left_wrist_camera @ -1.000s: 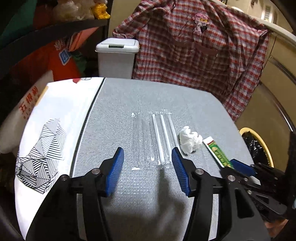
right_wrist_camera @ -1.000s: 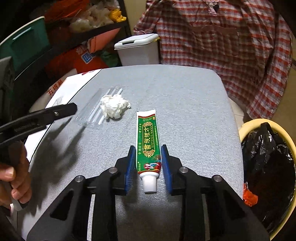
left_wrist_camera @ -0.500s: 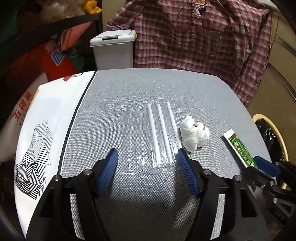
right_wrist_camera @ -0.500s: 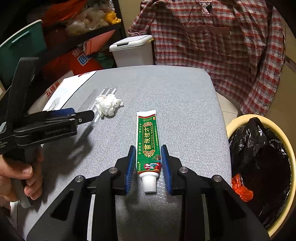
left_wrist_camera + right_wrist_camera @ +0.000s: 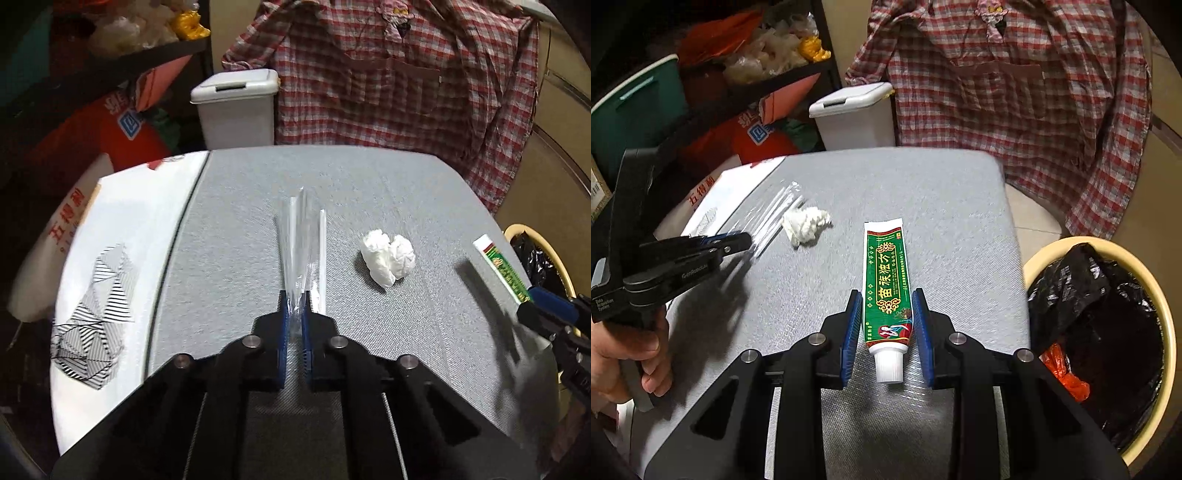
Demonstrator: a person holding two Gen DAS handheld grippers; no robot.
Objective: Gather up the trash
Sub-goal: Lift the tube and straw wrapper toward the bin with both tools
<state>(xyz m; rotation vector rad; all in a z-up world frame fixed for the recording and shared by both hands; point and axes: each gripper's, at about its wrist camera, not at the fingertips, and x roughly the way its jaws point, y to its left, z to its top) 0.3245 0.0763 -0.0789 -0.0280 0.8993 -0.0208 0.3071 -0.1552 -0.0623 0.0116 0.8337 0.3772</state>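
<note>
Left gripper just pinched clear straw wrapper; right gripper clamped on ointment tube. Grey tabletop roomy toward far edge. Only right view showed bin fully.

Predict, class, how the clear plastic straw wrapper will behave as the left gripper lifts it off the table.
The clear plastic straw wrapper has bunched into a narrow pleat where the left gripper, whose jaws have just been closing, pinches it, so it is probably floppy. It looks thin, so likely very light. The white straws inside may slide out.
</note>
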